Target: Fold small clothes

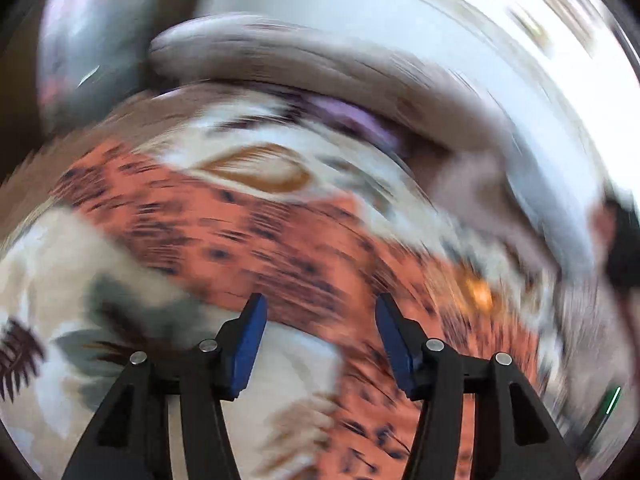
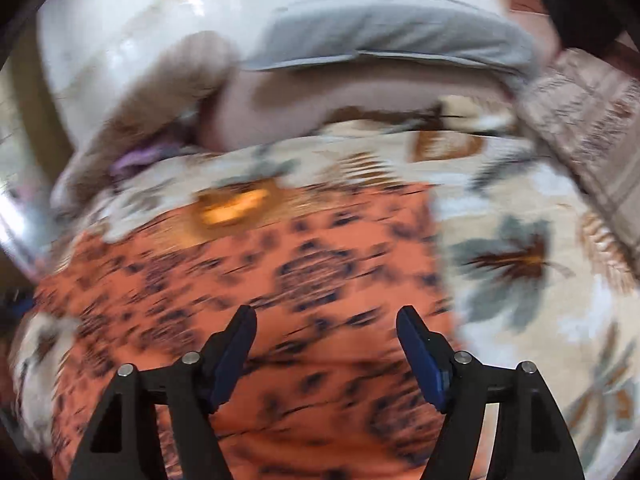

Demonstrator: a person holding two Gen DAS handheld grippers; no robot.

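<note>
An orange garment with a dark print [image 1: 256, 232] lies spread on a floral bedspread [image 1: 52, 264]. Both views are blurred by motion. My left gripper [image 1: 320, 312] is open and empty, held above the garment's edge. In the right wrist view the same orange garment [image 2: 304, 280] fills the lower middle, and my right gripper [image 2: 326, 324] is open and empty above it. A small orange-yellow patch [image 2: 236, 204] sits at the garment's far edge.
The floral bedspread [image 2: 520, 248] extends to the right. Grey and beige bedding [image 2: 380, 36] is heaped at the far side, with a bit of purple cloth [image 2: 136, 160] under it. A checked fabric [image 2: 592, 128] lies at the right. A white wall [image 1: 360, 8] is behind.
</note>
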